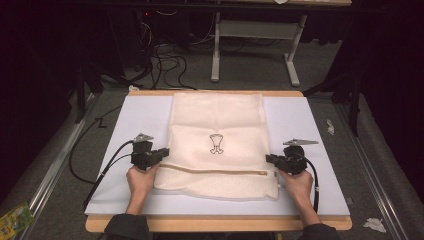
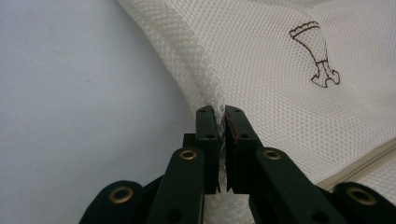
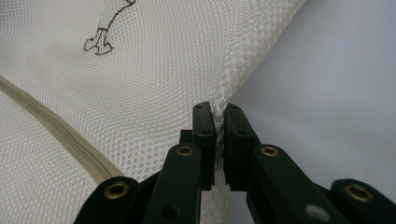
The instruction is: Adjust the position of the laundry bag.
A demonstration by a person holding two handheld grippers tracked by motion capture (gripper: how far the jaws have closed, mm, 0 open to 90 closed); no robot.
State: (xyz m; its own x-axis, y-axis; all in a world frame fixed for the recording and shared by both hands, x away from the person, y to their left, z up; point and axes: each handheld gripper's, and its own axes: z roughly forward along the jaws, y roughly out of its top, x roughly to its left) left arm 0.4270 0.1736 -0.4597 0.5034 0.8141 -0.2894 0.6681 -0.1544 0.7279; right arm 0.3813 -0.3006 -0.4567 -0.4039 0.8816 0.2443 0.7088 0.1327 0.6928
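A cream mesh laundry bag [image 1: 217, 140] lies flat on the white table top [image 1: 135, 115], with a small brown printed figure [image 1: 216, 144] at its middle and a beige zipper [image 1: 215, 171] across its near end. My left gripper [image 1: 165, 152] is shut on the bag's left edge; the mesh [image 2: 243, 56] is pinched between its jaws [image 2: 220, 114]. At the opposite side my right gripper [image 1: 269, 159] is shut on the bag's right edge, the mesh seam [image 3: 233, 70] rising from between its jaws [image 3: 218, 112]. The edges lift slightly at both grips.
The table's wooden front edge [image 1: 215, 223] runs along the bottom. Grey carpet surrounds the table, with cables [image 1: 165, 65] and a white desk frame [image 1: 255, 45] behind. A green packet [image 1: 14, 217] and paper scraps [image 1: 375, 223] lie on the floor.
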